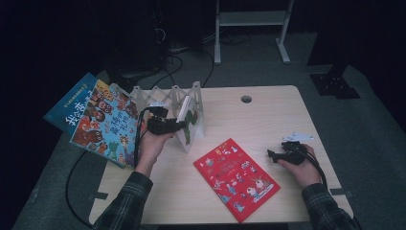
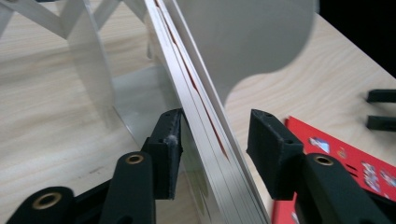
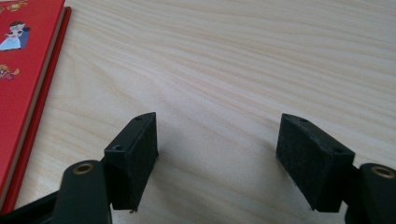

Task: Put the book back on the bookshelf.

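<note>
Book (image 2: 205,121) is slotted in the rack (image 1: 167,98); my left hand-held gripper (image 2: 215,140) is spread around it, not squeezing. Next I'd back off and grab the red book (image 1: 237,177). Right hand-held gripper (image 3: 217,154) rests apart, empty.

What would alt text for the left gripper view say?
Two black tongs straddle the edge of a thin white-paged book standing in a white folding rack on a pale wooden table; a gap shows beside one pad.
</note>
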